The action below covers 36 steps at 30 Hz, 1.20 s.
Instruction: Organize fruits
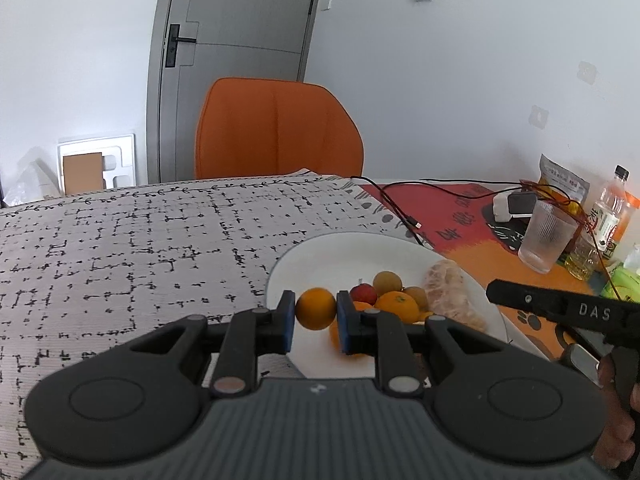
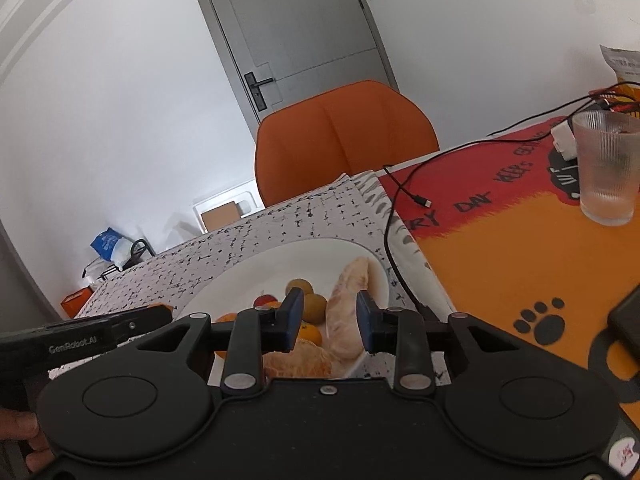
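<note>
A white plate (image 1: 320, 252) sits on the patterned cloth and holds several fruits: oranges (image 1: 396, 304), a small red apple (image 1: 363, 294), brownish round fruits (image 1: 387, 281) and peeled pomelo pieces (image 1: 448, 292). My left gripper (image 1: 316, 316) is shut on a small orange (image 1: 316, 308) and holds it over the plate's near left part. My right gripper (image 2: 328, 322) is open and empty just above the plate (image 2: 240, 280), its fingers either side of a peeled pomelo piece (image 2: 346, 300) lying below. The red apple (image 2: 264, 301) and brown fruits (image 2: 312, 307) lie left of it.
A ribbed glass (image 2: 608, 168) stands on the orange and red mat (image 2: 520, 248) to the right, with bottles (image 1: 608, 216) and a snack bag (image 1: 560, 180) behind. A black cable (image 2: 396, 240) runs past the plate's right edge. An orange chair (image 1: 276, 128) stands behind the table.
</note>
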{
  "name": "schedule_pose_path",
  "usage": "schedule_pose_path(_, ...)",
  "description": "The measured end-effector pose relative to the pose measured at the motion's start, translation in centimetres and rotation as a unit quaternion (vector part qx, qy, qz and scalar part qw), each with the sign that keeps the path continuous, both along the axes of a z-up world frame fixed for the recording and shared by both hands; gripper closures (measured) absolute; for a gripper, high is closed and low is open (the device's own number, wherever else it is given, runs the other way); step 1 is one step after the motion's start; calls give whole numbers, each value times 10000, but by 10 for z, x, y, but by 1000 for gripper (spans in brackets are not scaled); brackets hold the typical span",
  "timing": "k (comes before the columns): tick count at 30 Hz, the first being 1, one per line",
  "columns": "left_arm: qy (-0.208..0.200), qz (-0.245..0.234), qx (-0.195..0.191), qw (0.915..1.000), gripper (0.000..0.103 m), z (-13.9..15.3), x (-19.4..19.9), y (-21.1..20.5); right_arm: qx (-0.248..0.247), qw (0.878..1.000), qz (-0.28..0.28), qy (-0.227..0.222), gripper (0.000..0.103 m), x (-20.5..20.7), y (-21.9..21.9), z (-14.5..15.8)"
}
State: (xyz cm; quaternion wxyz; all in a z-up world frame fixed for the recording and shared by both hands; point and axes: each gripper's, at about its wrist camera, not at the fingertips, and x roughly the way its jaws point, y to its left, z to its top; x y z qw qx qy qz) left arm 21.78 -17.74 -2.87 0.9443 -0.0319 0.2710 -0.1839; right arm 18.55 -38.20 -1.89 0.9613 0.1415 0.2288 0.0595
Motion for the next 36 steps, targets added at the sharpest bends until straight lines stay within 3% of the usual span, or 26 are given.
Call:
schedule_pose_path(8,85,30,142,9999,77,1,-2,-1,59,10000,-62,-15,66,-9,-1,-2)
schedule_pose_path(11,120,117,138,9998,69,2,-5,3,79,9999,-69,-22,62,-10,-1,-1)
schedule_pose_path(15,100,214,107,9997,46,5,-13,11,80,10000,-45,-32,58,-15,3,1)
schedule_pose_path(22,75,351,81,9993,38,11,-30,28,-2,9999,117,-46,43,-26,17,5)
schedule_pose_path(25,71,505,52,9987,24,15,-39,38,-56,9998,199,-52,37,-31,26,8)
schedule_pose_path(27,6,613,92,9981,21,17,-46,45,-56,9996,252,-95,33,-36,31,11)
schedule_pose_path(36,-1,999,40,9950,15,28,-78,76,-174,9989,388,-216,11,-55,54,23)
